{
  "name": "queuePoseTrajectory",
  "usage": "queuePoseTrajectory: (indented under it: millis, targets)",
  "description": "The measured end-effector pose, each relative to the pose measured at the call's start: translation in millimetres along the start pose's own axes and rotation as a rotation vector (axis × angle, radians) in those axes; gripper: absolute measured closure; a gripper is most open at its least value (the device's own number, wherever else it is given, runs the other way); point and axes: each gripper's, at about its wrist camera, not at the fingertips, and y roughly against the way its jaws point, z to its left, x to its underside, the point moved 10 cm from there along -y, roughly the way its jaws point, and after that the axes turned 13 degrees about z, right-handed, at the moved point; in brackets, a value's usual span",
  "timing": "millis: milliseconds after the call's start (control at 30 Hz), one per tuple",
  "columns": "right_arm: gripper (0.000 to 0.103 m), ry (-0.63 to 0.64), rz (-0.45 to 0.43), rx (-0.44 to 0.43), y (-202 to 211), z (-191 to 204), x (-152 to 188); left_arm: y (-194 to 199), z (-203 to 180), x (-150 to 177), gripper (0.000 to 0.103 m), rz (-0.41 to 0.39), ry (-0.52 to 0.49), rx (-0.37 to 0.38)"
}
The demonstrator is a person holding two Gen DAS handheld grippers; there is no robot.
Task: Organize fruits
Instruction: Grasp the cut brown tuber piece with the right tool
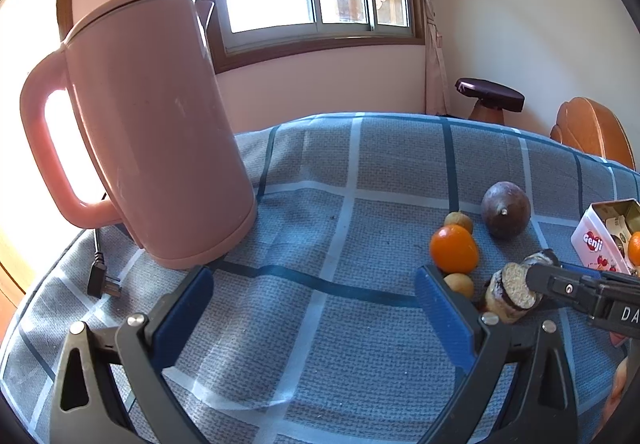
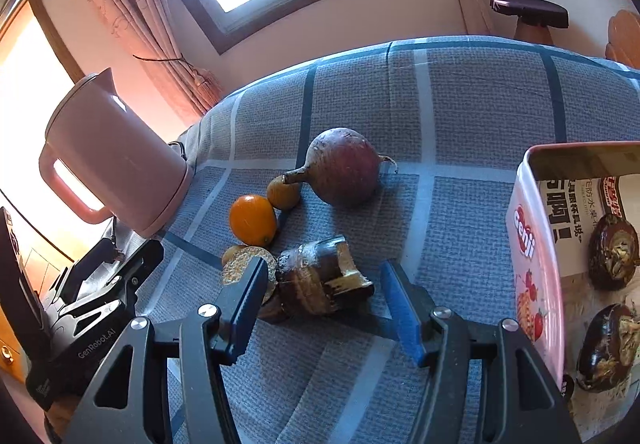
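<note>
Right wrist view: right gripper spread around the dark, rough cut sugarcane chunk, unpinched; closing off-centre could roll it into the round orange. Left gripper spread, empty.

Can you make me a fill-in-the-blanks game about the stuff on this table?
1. The kettle is the colour ____.
2. The tablecloth is blue with a ____ pattern.
3. The tin has the word ____ on its side.
4. The right tool has its jaws around a dark ____ piece.

Missing words: pink; checked; Genji; banana
</note>
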Motion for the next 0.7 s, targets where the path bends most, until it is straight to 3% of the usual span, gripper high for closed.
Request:
queuePoseTrajectory:
  millis: [100, 233, 500, 567, 700]
  targets:
    - [0.044, 0.074, 0.018, 0.044, 6.2, 2.1, 8.2, -2.2, 2.4, 0.7, 0.001, 0.009, 0.009, 0.003]
    - [0.049, 0.191, 0.01, 0.211, 8.8, 0.7, 14.0, 1.7, 0.9, -0.8, 0.001, -0.002, 0.007, 0.011]
    - [0.049, 0.192, -0.01, 0.205, -4.5, 6.5, 5.6, 0.4, -2.3, 0.1, 0.001, 0.0, -0.006, 0.005]
    - [0.042, 0.181, -0.01, 0.211, -7.1, 5.7, -1.5, 0.8, -1.9, -0.2, 0.001, -0.003, -0.006, 0.003]
    - [0.041, 0.123, 0.014, 0.196, -18.4, 1.3, -7.3, 0.9, -4.2, -0.7, 0.001, -0.007, -0.013, 0.007]
